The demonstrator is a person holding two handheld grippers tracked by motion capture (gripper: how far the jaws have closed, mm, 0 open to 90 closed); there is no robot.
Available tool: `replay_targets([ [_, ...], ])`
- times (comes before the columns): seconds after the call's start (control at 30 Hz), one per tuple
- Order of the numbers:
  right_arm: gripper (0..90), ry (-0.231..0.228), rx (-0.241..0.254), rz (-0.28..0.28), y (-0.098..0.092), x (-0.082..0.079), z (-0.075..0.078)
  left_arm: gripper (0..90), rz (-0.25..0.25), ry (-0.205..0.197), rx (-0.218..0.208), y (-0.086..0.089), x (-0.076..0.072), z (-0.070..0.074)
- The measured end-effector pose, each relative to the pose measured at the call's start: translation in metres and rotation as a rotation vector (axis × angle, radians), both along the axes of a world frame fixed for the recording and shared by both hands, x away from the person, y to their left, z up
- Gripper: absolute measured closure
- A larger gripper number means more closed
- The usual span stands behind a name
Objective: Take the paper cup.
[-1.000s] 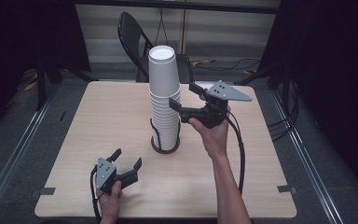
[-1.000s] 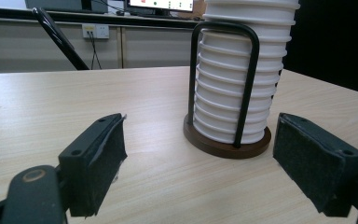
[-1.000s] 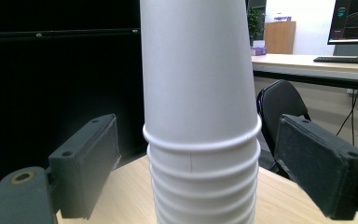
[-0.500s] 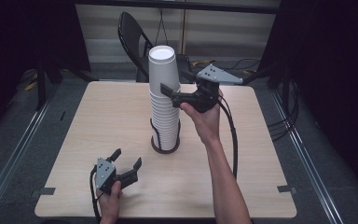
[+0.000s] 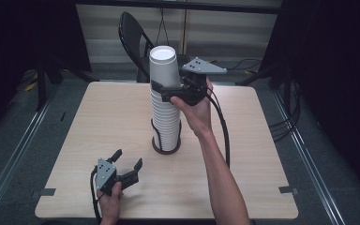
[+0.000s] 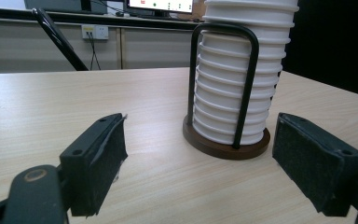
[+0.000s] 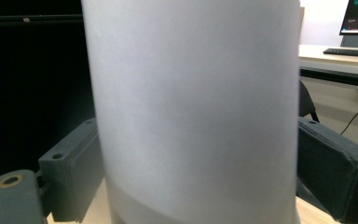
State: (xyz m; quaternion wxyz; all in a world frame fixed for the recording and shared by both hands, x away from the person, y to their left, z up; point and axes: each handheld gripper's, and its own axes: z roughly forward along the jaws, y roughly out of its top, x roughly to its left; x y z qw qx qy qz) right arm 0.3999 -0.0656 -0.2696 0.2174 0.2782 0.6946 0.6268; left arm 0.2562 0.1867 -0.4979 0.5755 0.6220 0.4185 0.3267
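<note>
Black chair (image 5: 133,35) stands behind table (image 5: 98,117); cup stack (image 5: 165,103) fronts right gripper (image 5: 161,93)

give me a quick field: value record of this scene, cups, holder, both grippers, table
cups: tall stack of white paper cups, upright, near table centre
holder: round dark wooden base with black wire loops rising up the stack's sides
right gripper: right gripper raised near the top of the stack, jaws open on either side of the top cup; contact cannot be told
left gripper: left gripper low at the table's near left, jaws open, nothing between them, facing the holder
table: light wooden table
background: black folding chair beyond the far edge
</note>
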Motion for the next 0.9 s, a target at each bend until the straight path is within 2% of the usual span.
replay_targets([
  [0.2,9.4,0.005,-0.010,-0.013,0.006,0.004,-0.002,16.0,-0.003,0.003,0.000,-0.001,0.000,0.000],
  [0.3,9.0,0.010,-0.039,-0.025,0.010,0.005,-0.005,16.0,-0.003,0.002,-0.001,0.000,0.000,0.000],
  [0.37,9.1,0.019,-0.033,-0.022,0.010,0.006,-0.007,16.0,-0.002,0.001,-0.001,0.000,0.000,0.000],
  [0.57,10.8,0.004,-0.046,-0.028,0.010,0.005,-0.005,16.0,-0.003,0.002,-0.001,0.000,0.000,0.000],
  [0.9,11.2,-0.017,-0.009,-0.019,0.007,0.003,0.007,16.0,-0.004,0.003,0.000,0.000,0.000,0.000],
])
